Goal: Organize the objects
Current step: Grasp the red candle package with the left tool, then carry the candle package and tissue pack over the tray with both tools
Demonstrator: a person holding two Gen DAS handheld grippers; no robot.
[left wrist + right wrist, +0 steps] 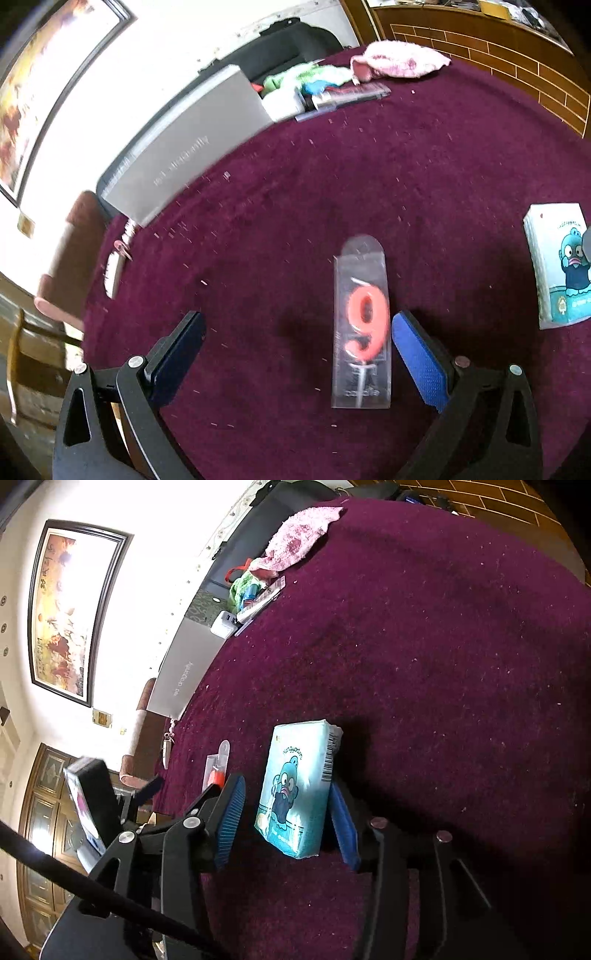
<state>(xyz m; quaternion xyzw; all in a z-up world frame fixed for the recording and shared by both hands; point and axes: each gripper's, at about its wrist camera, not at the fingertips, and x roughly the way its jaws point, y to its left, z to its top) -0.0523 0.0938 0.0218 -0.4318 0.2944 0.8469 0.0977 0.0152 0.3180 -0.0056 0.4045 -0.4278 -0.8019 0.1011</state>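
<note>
Left tool [297,332] wide open over the maroon desk [424,177]; packaged "9" candle [364,328] lies flat just inside its right finger. Right tool [286,808] partly open, tissue pack [297,790] between the pads (left pad clear, right contact unclear).

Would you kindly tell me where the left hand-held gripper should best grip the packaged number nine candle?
Probably across the candle pack's narrow width at mid-length, coming from above: it lies flat on the cloth, long axis running away from the open left hand-held gripper.
</note>
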